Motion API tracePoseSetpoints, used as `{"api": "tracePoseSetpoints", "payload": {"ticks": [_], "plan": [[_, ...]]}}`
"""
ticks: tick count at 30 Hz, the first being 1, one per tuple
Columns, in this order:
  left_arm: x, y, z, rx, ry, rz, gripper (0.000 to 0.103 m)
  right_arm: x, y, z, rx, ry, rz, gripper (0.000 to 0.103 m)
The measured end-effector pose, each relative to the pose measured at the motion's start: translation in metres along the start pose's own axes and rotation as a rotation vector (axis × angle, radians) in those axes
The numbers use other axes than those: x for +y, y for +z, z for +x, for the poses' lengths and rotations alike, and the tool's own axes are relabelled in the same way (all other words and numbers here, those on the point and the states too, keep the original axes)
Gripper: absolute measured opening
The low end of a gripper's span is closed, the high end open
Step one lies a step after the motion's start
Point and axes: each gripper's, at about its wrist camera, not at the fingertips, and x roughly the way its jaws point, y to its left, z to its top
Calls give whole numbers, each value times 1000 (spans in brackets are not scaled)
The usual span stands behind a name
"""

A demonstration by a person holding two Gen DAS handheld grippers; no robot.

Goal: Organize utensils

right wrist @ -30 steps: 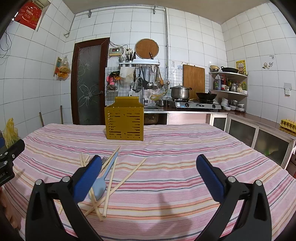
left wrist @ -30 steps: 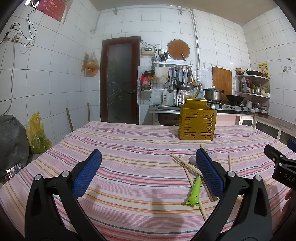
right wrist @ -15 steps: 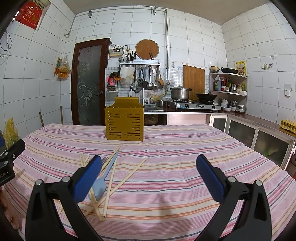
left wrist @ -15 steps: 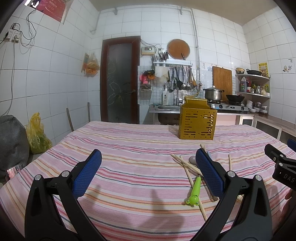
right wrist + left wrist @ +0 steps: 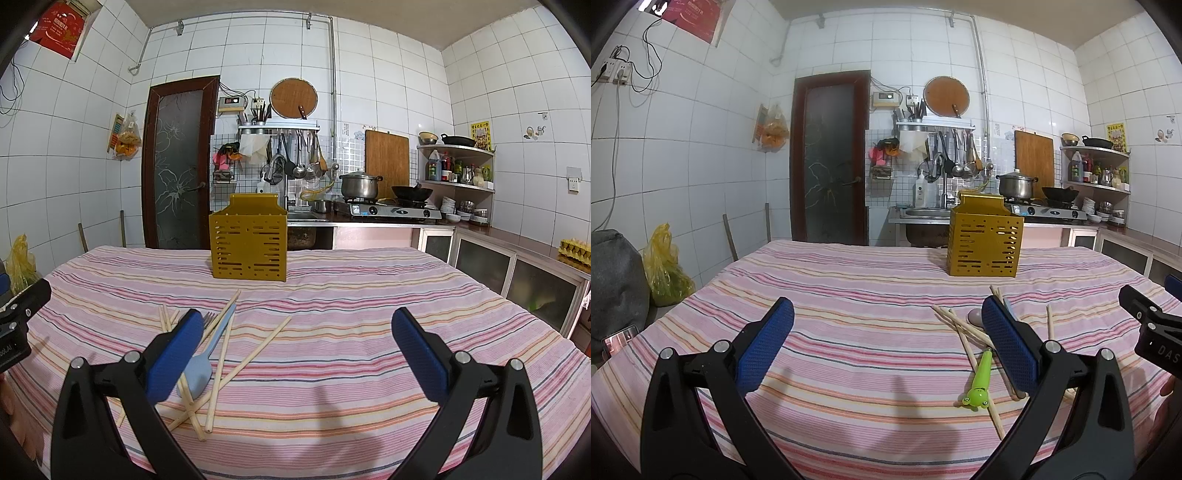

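A yellow slotted utensil holder [image 5: 984,243] [image 5: 248,245] stands upright at the far middle of the striped table. Several wooden chopsticks [image 5: 255,354] [image 5: 960,328] lie scattered in front of it, mixed with a pale blue fork [image 5: 207,354] and a spoon with a green frog handle [image 5: 979,380]. My left gripper [image 5: 886,343] hovers open over bare cloth, the pile beside its right finger. My right gripper [image 5: 295,350] is open too, and its left finger covers part of the pile. Each gripper's black tip shows at the edge of the other's view.
The table [image 5: 351,280] wears a pink striped cloth. Behind it are a dark door [image 5: 829,158], a sink with hanging ladles [image 5: 299,158], a stove with a pot [image 5: 360,184] and wok, and low cabinets [image 5: 517,273] on the right. A yellow bag [image 5: 665,273] sits on the floor at left.
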Motion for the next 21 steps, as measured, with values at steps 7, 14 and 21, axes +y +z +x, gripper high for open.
{"api": "tracePoseSetpoints", "payload": {"ticks": [7,14,21], "plan": [[-2,-1,-1,1,0,3,98,2,-1,-1,0,-3,-10,99],[-3,-1,0,6,-5,8,98,-2,-1,-2,7,1,9,99],[-4,-1,2,23,-5,16,98,-4,1,0,13,-12,16,99]]}}
